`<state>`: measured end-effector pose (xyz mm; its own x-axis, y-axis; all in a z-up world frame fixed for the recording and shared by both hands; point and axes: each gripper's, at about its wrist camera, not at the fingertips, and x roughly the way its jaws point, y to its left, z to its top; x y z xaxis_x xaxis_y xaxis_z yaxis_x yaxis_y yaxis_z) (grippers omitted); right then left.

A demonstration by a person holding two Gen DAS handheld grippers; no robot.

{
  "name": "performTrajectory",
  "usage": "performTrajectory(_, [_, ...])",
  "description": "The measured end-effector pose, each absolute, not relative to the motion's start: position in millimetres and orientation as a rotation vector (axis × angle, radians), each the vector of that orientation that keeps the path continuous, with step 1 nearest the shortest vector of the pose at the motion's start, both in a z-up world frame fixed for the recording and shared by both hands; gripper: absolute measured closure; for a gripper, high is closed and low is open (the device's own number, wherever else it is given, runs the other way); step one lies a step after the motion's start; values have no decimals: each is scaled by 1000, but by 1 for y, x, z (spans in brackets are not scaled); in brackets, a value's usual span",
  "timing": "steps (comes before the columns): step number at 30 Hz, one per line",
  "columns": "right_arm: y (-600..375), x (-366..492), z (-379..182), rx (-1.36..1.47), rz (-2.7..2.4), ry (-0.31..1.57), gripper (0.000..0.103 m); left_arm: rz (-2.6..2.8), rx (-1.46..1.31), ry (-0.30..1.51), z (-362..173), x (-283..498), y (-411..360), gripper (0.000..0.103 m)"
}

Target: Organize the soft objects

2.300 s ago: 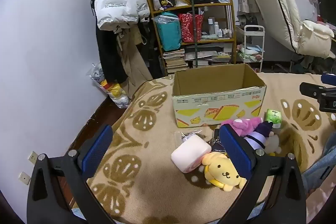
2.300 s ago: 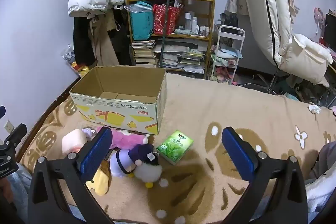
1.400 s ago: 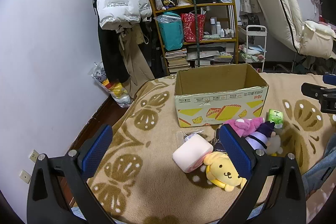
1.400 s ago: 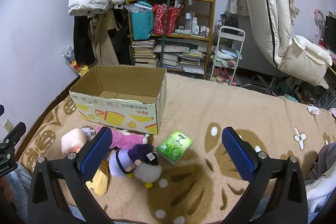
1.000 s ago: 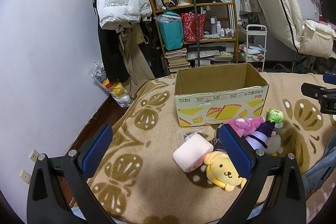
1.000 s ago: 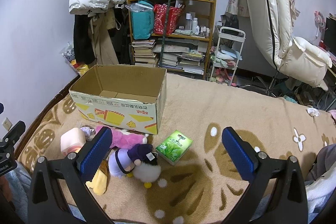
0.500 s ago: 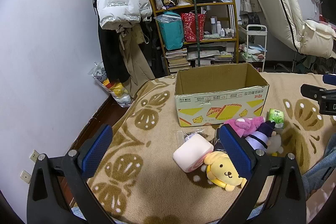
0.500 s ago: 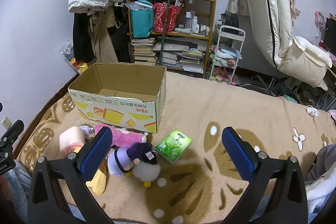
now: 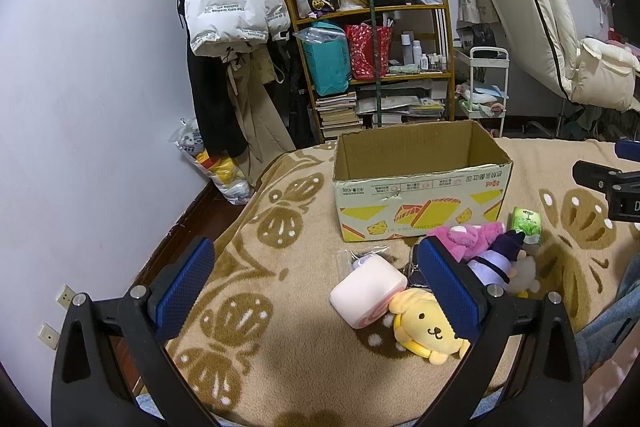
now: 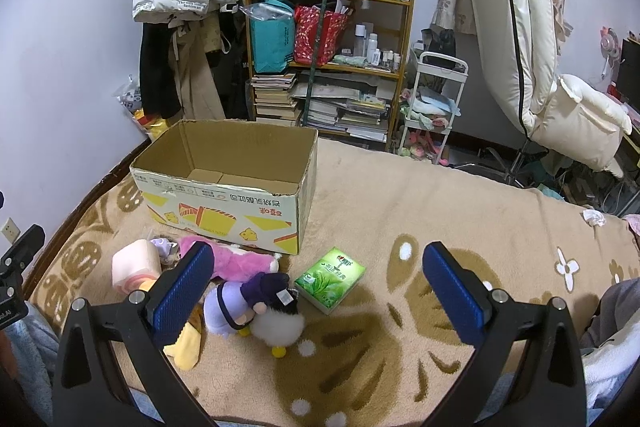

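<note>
The left gripper is wide open above the blanket. Soft toys lie at four o'clock, the box at one o'clock.

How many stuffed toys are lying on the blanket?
4: a yellow dog plush nearest, a pink roll plush beside it, a purple plush and a pink plush near the cardboard box. More may be hidden.

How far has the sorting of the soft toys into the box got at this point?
Nothing is done yet: the cardboard box looks empty. Nothing is in hand; the left gripper and right gripper are both open, above the blanket. Left to do: the pink roll cushion, yellow dog plush, pink plush, purple doll and green tissue pack lie outside the box.
</note>
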<state>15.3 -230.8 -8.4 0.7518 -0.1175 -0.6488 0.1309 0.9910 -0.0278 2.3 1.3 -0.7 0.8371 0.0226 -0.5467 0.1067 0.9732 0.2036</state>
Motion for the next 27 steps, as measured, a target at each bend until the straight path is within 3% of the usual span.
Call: performTrajectory(27, [-232,17,-10,25,-136,710,0,-48,239,581,-3,1,2,3])
